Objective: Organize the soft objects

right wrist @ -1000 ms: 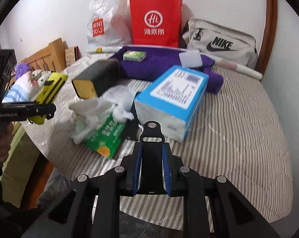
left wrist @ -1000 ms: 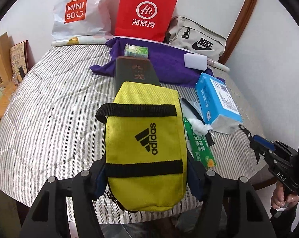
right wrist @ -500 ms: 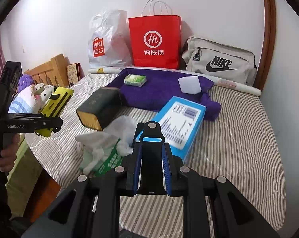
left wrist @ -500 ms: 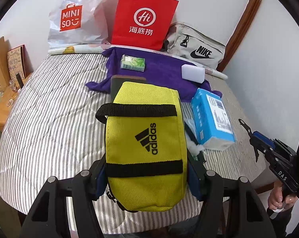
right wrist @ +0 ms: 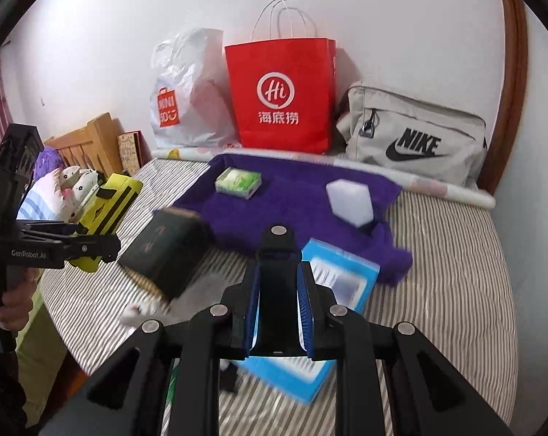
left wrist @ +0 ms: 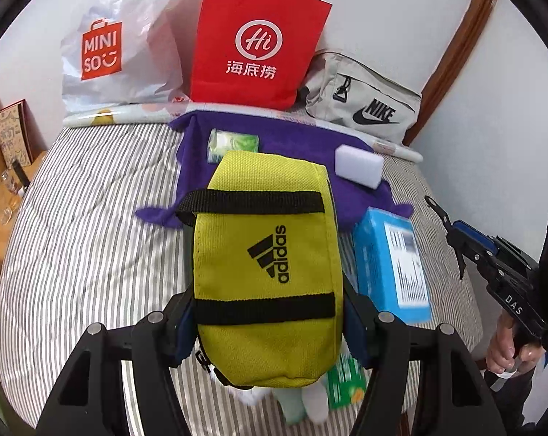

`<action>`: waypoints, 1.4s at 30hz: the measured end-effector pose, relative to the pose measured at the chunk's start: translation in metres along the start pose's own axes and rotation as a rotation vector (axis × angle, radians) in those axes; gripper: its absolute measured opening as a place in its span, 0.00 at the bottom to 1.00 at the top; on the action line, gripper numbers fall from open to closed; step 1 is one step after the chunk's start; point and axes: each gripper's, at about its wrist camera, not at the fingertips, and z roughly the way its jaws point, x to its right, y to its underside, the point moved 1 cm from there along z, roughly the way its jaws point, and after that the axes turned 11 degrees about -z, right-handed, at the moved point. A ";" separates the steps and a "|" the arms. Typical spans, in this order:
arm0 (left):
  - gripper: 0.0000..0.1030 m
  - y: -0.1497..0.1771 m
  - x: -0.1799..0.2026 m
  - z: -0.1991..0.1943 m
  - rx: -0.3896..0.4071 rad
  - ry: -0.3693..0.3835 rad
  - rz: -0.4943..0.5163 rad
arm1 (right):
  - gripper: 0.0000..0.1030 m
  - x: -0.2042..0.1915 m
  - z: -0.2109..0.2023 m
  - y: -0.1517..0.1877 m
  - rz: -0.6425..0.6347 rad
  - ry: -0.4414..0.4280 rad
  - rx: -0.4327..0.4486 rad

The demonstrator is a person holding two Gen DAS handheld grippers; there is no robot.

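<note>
Left claw still grips the yellow pouch, now raised higher above the striped bed; right claw stays pinched empty

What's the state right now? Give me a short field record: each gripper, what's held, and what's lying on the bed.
left gripper: shut on yellow pouch, held above the bed
right gripper: shut, holding nothing
on purple towel: green packet, white sponge
on bed: blue tissue box, dark box
at wall: red paper bag, white plastic bag, grey Nike bag
</note>
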 end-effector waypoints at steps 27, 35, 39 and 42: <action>0.62 -0.115 -0.003 0.146 -0.184 -0.005 -0.075 | 0.20 0.081 0.157 -0.033 0.013 0.040 -0.192; 0.62 -0.110 -0.016 0.182 -0.250 -0.061 -0.102 | 0.20 0.088 0.170 -0.033 0.015 0.018 -0.207; 0.62 -0.107 -0.017 0.187 -0.256 -0.058 -0.102 | 0.20 0.088 0.173 -0.029 0.008 -0.001 -0.221; 0.63 -0.107 -0.017 0.188 -0.259 -0.059 -0.105 | 0.20 0.088 0.175 -0.027 0.005 -0.014 -0.229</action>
